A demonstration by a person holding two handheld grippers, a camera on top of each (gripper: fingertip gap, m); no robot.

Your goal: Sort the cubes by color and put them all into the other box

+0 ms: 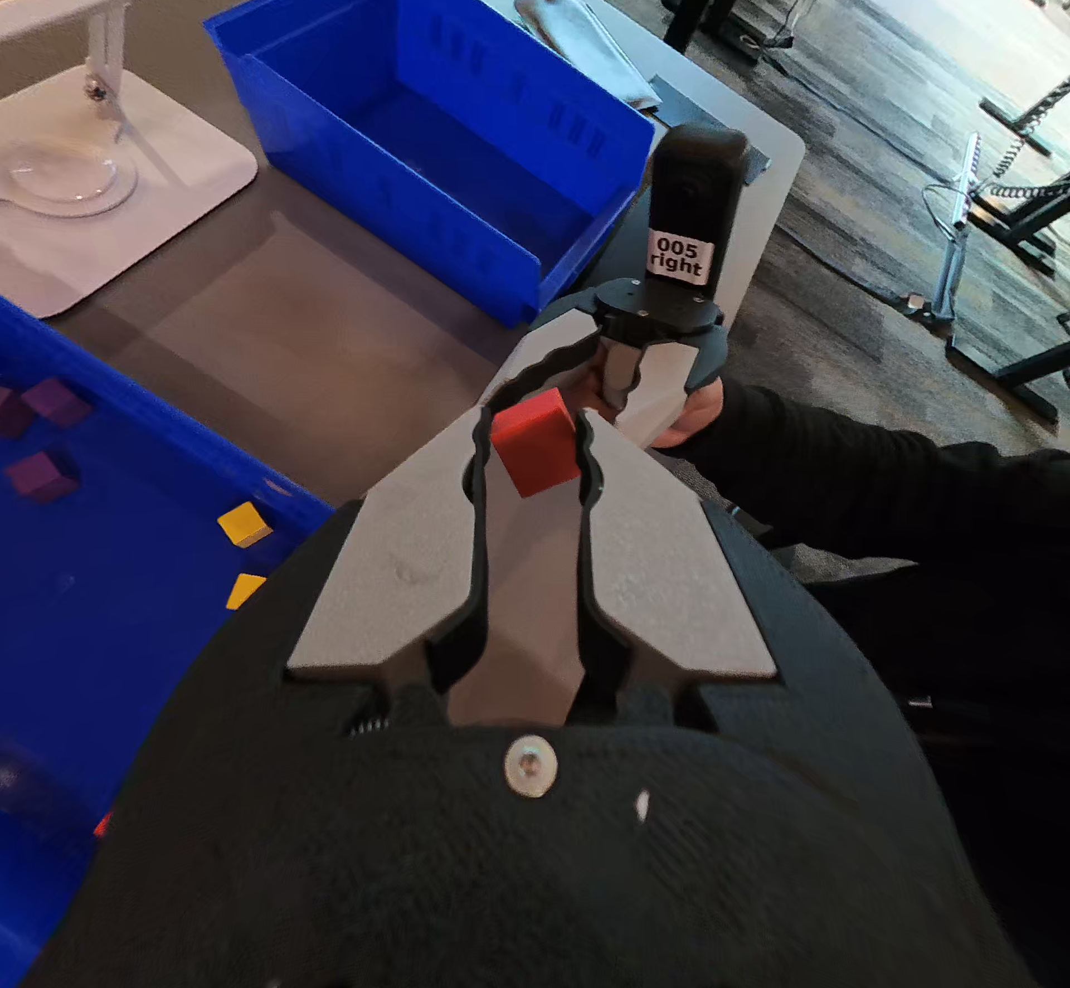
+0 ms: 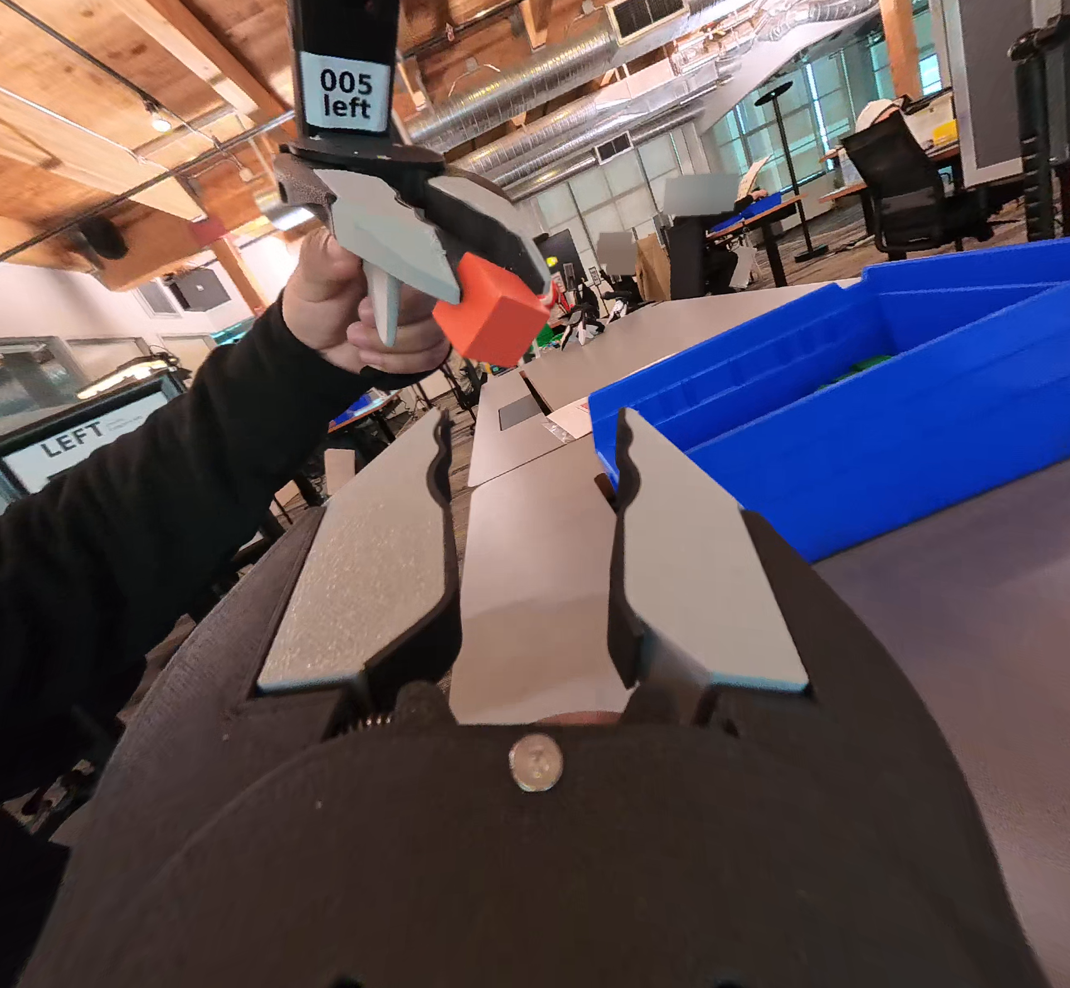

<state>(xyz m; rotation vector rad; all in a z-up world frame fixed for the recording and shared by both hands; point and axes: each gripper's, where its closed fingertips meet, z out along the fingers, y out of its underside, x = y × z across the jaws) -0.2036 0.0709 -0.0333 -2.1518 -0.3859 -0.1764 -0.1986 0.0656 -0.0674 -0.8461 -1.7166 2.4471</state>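
Note:
My left gripper [image 1: 532, 427] is shut on a red cube [image 1: 535, 445] and holds it in the air above the table edge. The right wrist view shows it too [image 2: 498, 294], raised, with the red cube [image 2: 492, 317] at its tip. My right gripper [image 2: 532, 433] is open and empty, low over the table and pointing at the left one. An empty blue box [image 1: 405, 196] stands farther back. A nearer blue box [image 1: 145, 427] on the left holds purple cubes [image 1: 55, 401], yellow cubes [image 1: 244, 523] and a red sliver [image 1: 103, 824]. Green pieces [image 2: 868, 367] show in the blue box [image 2: 810, 439].
A white stand base [image 1: 116, 178] sits at the back left beside the empty box. A silvery bag [image 1: 579, 45] lies behind that box. The table's rounded corner [image 1: 787, 149] drops to the floor on the right. Black sleeves [image 1: 868, 497] hold both grippers.

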